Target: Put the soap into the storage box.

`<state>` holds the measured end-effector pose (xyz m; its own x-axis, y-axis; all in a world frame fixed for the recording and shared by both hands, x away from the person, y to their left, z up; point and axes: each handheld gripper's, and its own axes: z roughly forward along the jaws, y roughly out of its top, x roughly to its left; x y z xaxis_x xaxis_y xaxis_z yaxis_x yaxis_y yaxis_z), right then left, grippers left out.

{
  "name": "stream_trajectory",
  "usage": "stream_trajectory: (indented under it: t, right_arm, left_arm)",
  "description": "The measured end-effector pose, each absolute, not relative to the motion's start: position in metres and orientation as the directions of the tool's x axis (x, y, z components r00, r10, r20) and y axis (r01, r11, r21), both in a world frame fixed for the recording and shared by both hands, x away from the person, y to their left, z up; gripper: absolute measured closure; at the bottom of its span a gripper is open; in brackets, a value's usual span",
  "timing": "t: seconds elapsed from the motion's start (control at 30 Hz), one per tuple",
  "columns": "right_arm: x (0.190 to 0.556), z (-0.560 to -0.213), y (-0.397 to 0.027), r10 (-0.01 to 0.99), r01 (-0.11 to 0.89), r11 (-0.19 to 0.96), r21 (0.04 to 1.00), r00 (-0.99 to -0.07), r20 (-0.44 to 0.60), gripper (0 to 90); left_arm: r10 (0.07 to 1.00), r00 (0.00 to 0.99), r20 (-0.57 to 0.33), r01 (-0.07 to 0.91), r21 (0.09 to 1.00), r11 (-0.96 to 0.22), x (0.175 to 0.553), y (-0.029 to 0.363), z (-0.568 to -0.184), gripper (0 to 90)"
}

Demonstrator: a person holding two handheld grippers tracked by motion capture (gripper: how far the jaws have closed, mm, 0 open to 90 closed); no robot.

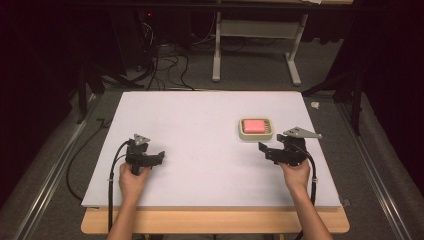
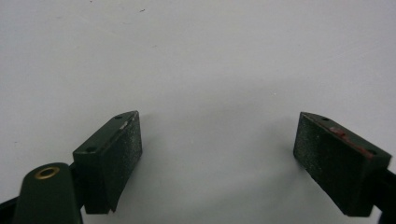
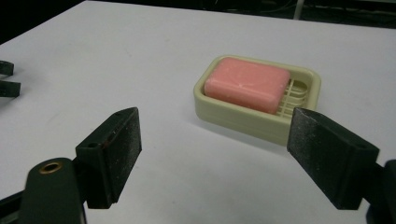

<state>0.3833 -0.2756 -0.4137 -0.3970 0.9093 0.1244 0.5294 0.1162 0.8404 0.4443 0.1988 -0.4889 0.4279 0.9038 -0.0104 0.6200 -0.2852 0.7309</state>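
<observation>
A pink bar of soap [image 1: 255, 125] lies in a cream soap dish [image 1: 242, 131] on the right half of the white table [image 1: 200, 125]. My right gripper [image 1: 263, 151] is held just in front of the dish, open, its jaws pointing left. In the right gripper view the soap [image 3: 247, 84] and dish [image 3: 233, 114] sit a little beyond the open right gripper [image 3: 215, 119], toward its right jaw, with nothing between the jaws. My left gripper [image 1: 161, 156] is at the table's front left, open. In the left gripper view, the left gripper [image 2: 219, 126] hangs over bare white table.
The table's wooden front edge [image 1: 215, 222] is near the person's forearms. Behind the table stand a white desk frame [image 1: 255, 35] and loose cables [image 1: 165, 65] on the dark floor. The left gripper's jaw tips [image 3: 7, 79] show at the far left of the right gripper view.
</observation>
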Motion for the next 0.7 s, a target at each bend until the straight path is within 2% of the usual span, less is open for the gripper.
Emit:
stream_trajectory:
  t: [0.37,0.7]
  right_arm:
    - [0.378,-0.431,-0.277,0.907,0.556,0.096,0.826,-0.390,0.157,18.9]
    - [0.375,-0.444,-0.277,0.911,0.574,0.112,0.812,-0.385,0.147,19.0]
  left_arm:
    - [0.904,0.428,-0.010,0.620,0.731,-0.286,0.444,0.199,-0.489,15.8]
    - [0.904,0.428,-0.010,0.620,0.731,-0.285,0.444,0.199,-0.489,15.8]
